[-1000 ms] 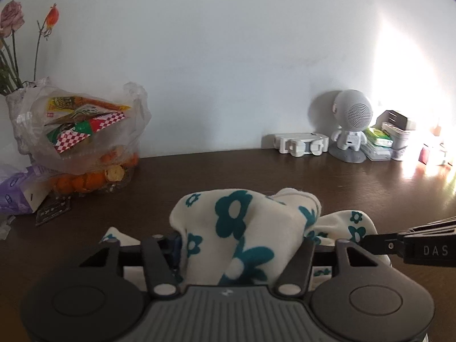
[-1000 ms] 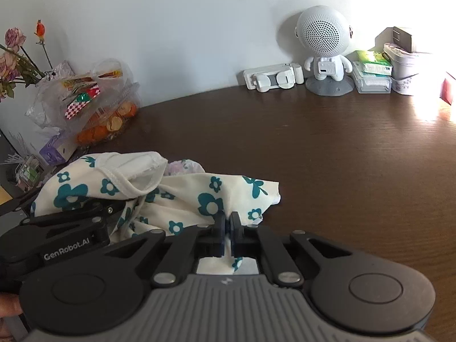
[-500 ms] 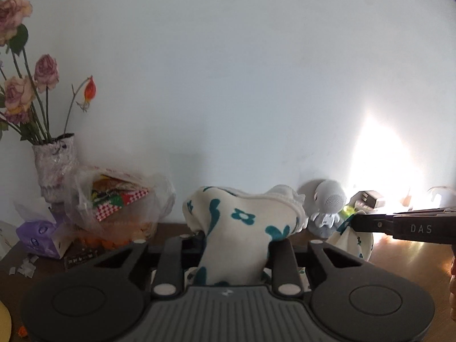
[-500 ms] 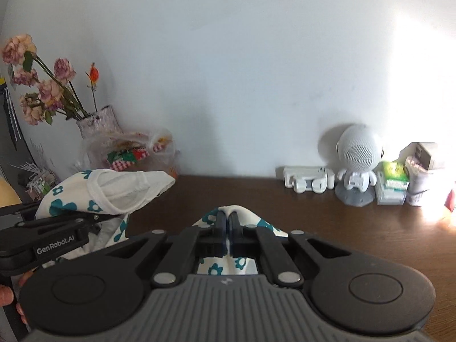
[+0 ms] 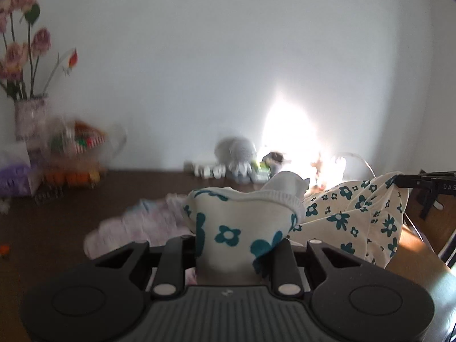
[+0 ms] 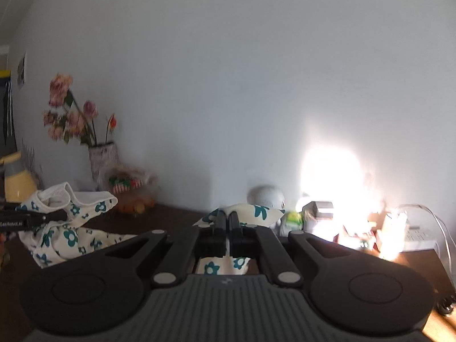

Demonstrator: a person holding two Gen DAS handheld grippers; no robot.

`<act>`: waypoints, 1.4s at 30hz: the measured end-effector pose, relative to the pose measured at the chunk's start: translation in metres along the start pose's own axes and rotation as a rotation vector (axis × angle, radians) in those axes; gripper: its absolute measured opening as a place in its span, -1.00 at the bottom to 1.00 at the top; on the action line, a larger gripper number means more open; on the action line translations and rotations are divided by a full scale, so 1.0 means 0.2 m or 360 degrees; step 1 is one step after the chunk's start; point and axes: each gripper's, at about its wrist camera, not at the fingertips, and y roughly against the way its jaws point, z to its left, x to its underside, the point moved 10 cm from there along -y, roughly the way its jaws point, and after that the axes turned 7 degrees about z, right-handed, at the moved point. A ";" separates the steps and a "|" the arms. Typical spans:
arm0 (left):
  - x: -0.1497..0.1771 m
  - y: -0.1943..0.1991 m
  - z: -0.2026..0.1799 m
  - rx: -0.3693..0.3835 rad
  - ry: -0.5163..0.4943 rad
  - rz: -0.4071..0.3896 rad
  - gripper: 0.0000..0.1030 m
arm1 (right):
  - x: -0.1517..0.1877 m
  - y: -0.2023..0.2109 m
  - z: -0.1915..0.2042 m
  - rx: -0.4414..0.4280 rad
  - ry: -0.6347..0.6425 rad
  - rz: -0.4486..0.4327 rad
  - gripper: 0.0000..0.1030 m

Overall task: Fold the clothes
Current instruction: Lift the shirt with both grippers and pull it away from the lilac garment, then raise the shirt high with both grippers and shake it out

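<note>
Garment (image 5: 233, 233) spans both views (pale cloth (image 5: 136, 222) left-wrist only).

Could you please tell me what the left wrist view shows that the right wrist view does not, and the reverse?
Only the left wrist view shows a pale pink garment on the dark table and a purple pack. Only the right wrist view shows a yellow container. Both show the floral garment held by the left gripper and right gripper, the vase of flowers and the white figurine.

Cream, teal-flowered garment (image 5: 350, 216) stretched above table
</note>
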 end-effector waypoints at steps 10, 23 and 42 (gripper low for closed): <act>0.50 0.01 0.14 -0.0084 0.0331 0.0217 -0.39 | 0.84 0.11 -0.05 -0.0034 -0.0226 0.0395 -0.97; 0.43 0.40 0.22 -0.0435 0.0136 0.0068 0.84 | 1.23 0.07 -0.06 -0.0056 -0.0408 0.0598 0.41; 0.65 0.34 0.22 -0.0274 -0.0074 0.0355 0.82 | 1.28 -0.04 0.16 -0.0234 -0.0391 0.0600 0.51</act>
